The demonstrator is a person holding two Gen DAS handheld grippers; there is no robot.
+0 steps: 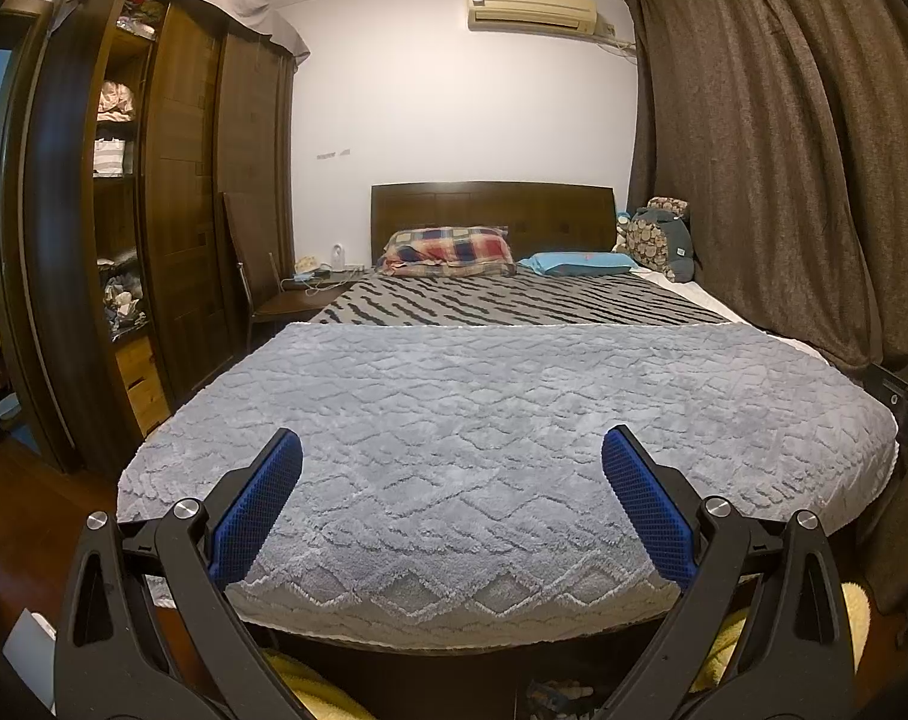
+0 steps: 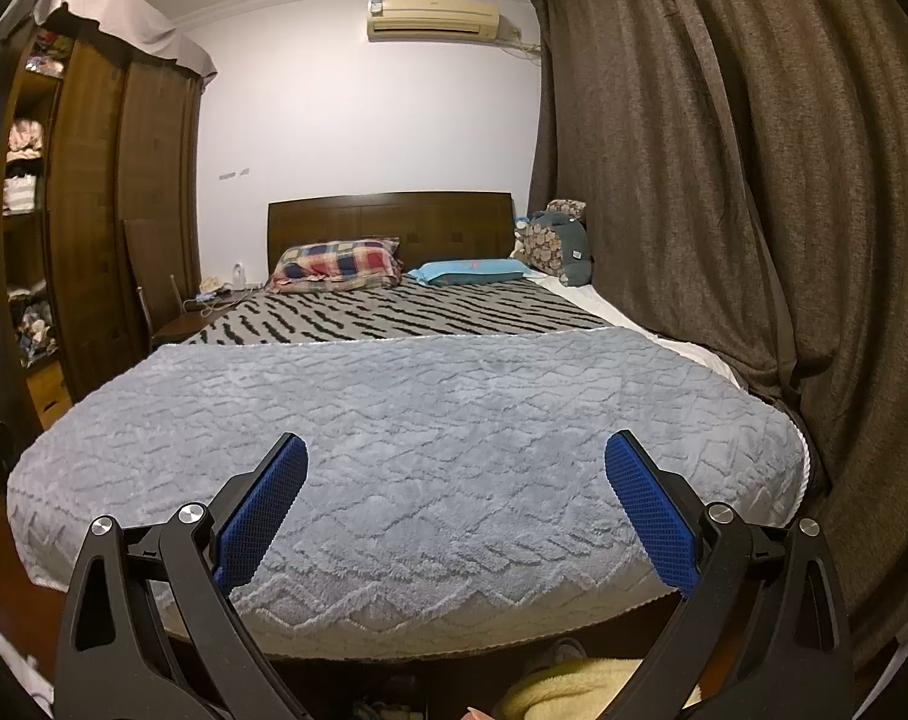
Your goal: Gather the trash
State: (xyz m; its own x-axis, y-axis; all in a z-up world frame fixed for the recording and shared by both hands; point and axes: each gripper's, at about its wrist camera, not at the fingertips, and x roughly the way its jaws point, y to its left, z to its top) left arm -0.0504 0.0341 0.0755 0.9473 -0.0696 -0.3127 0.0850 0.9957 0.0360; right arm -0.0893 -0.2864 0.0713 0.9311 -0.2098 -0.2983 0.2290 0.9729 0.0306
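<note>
Both views look along a bed from its foot. My left gripper point(image 1: 452, 450) is open and empty, with blue pads, above the foot of the grey plush blanket point(image 1: 484, 420). My right gripper point(image 2: 455, 453) is open and empty too, over the same blanket point(image 2: 423, 420). I see no trash on the bed in either view. Small crumpled items point(image 1: 553, 693) lie on the floor below the bed's foot, too dim to identify.
A striped sheet point(image 1: 514, 300), plaid pillow point(image 1: 447, 249) and blue pillow point(image 1: 580, 263) lie at the head. A dark wardrobe point(image 1: 177, 210) stands left, brown curtains point(image 1: 784, 150) right. A chair point(image 1: 273, 294) stands beside the bed. A yellow cloth point(image 2: 574, 690) lies below.
</note>
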